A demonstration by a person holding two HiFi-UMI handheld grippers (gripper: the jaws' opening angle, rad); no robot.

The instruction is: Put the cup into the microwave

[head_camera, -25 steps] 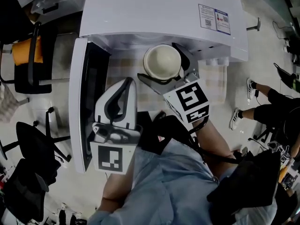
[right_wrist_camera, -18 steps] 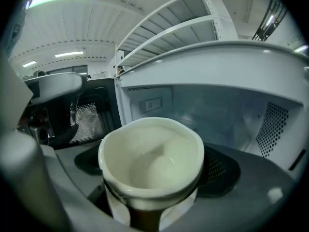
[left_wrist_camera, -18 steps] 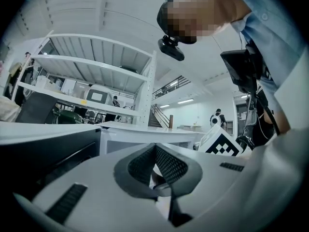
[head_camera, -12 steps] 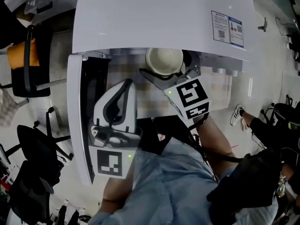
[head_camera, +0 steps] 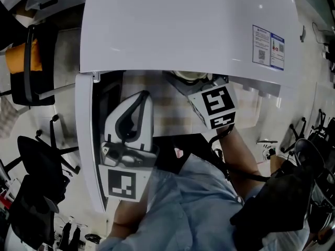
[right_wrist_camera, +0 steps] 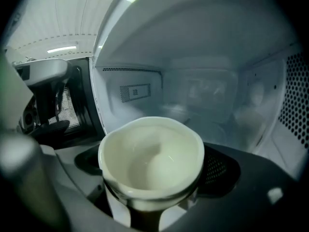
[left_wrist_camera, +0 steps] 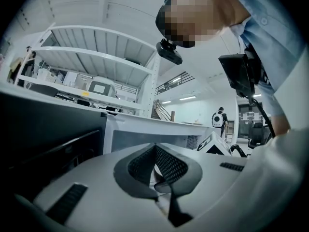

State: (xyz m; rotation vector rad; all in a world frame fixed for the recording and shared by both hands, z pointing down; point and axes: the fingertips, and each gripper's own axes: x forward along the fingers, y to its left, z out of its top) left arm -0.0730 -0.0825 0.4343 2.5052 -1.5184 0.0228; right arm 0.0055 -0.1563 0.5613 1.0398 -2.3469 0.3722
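**Firmly clamped: the cup at the microwave's mouth**

The right gripper [right_wrist_camera: 153,197] has its two jaws pressed on either side of a cream cup [right_wrist_camera: 152,153]. The cup stands upright between them with its open top facing up, and it looks empty. In the right gripper view it fills the lower middle of the frame, with the lit white cavity [right_wrist_camera: 207,95] spread behind and above it. The perforated side wall [right_wrist_camera: 294,95] is at the right edge. Whether the cup's base touches the cavity floor cannot be told.

In the head view only a sliver of the cup's rim shows at upper centre, just under the front edge of the microwave [head_camera: 183,30]. The right gripper's marker cube [head_camera: 215,104] sits just outside the opening.

The left gripper [left_wrist_camera: 155,149] has its jaws together with nothing between them. In the head view it sits left of centre, near the open door [head_camera: 86,140], and points toward the opening. The door stands swung out along the left side of the frame.

A printed label [head_camera: 269,47] lies on the microwave's white top at upper right. The person's light blue sleeve [head_camera: 183,203] fills the lower middle.
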